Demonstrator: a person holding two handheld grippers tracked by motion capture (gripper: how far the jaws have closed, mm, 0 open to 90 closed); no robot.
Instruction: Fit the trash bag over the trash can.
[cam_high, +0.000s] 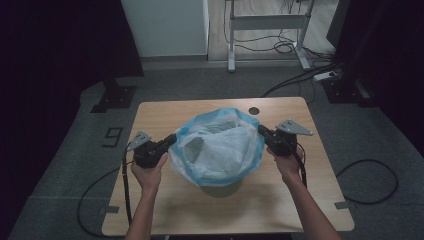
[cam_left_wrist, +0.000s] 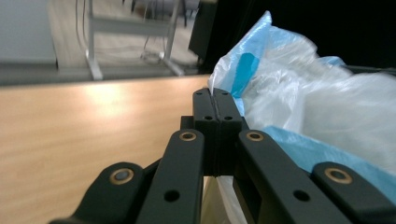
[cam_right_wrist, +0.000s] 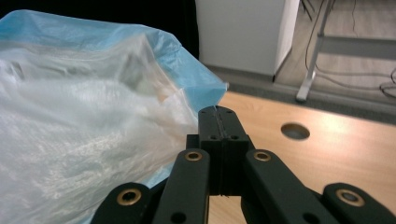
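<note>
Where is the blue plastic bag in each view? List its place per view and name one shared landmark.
High view: blue plastic bag at table centre.
Left gripper view: right side, beyond the jaws.
Right gripper view: left side.
Shared landmark: wooden table.

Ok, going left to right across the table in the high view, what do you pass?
Left hand → left gripper, pinching the bag's edge → blue and clear plastic bag → right gripper, pinching the opposite edge → right hand.

The blue bag (cam_high: 220, 147) hides most of the grey bin (cam_high: 221, 190).
</note>
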